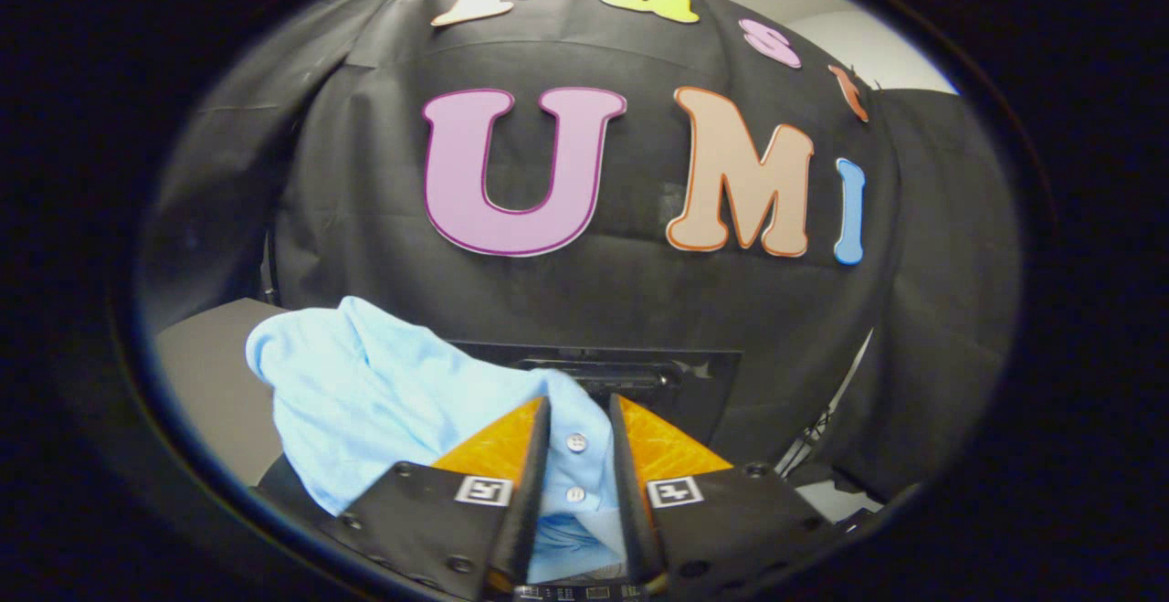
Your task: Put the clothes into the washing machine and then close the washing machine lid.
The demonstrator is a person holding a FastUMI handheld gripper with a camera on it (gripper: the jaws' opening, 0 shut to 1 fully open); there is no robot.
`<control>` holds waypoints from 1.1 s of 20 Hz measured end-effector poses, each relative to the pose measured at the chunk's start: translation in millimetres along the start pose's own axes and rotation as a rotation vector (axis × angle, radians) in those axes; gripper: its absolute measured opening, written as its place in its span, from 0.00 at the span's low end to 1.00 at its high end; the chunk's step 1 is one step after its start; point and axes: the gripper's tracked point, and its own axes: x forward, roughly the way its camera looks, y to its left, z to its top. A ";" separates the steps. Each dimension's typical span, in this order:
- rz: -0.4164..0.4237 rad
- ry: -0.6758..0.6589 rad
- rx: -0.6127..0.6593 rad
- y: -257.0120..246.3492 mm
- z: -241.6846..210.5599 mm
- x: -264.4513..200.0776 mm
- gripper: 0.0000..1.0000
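Black cloth wall behind, grey table [215, 374] below | shirt [384, 401], light blue, buttoned placket pinched between the jaws, rest draped off to their left | gripper [579, 419] clamped on shirt | dark machine [639, 374] just beyond the fingertips

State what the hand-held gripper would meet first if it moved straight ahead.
The hand-held gripper, shut on the light blue buttoned cotton shirt, would probably first meet the dark washing machine panel just beyond; depth is unclear.
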 end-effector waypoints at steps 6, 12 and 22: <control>0.008 0.041 0.026 -2.6 -26.3 3.0 0.76; 0.023 0.036 0.034 3.2 -26.5 2.0 0.76; 0.068 -0.052 0.011 25.5 39.1 34.9 0.99</control>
